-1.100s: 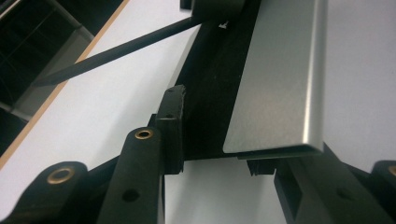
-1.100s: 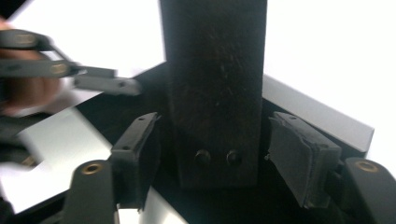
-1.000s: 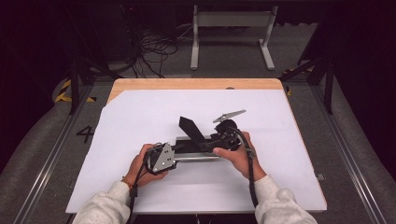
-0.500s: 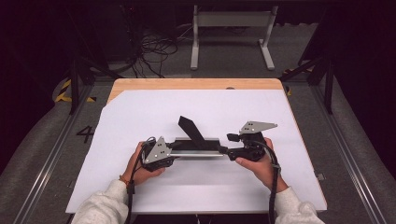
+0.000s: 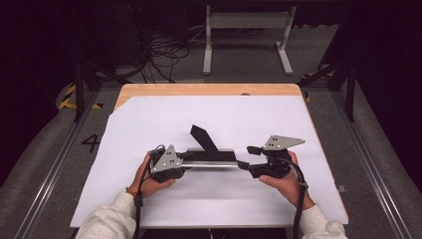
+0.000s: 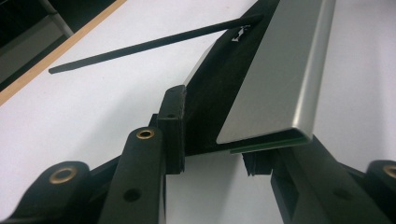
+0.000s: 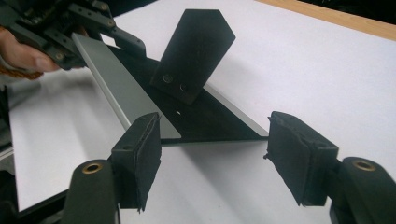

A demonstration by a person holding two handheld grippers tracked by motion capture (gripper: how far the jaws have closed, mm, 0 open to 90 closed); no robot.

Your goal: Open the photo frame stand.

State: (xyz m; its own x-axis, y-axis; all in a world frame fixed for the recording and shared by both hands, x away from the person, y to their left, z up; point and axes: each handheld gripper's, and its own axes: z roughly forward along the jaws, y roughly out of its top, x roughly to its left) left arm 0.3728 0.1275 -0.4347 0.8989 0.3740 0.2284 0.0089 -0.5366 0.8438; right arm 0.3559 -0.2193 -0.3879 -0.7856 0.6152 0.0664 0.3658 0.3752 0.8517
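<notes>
One end of the tray, which lies on the white sheet on the bench, is clamped by the left gripper. Right gripper fingers stand spread, off the near end. Lifting one-sided would likely tilt the tray; its flap could swing.
</notes>
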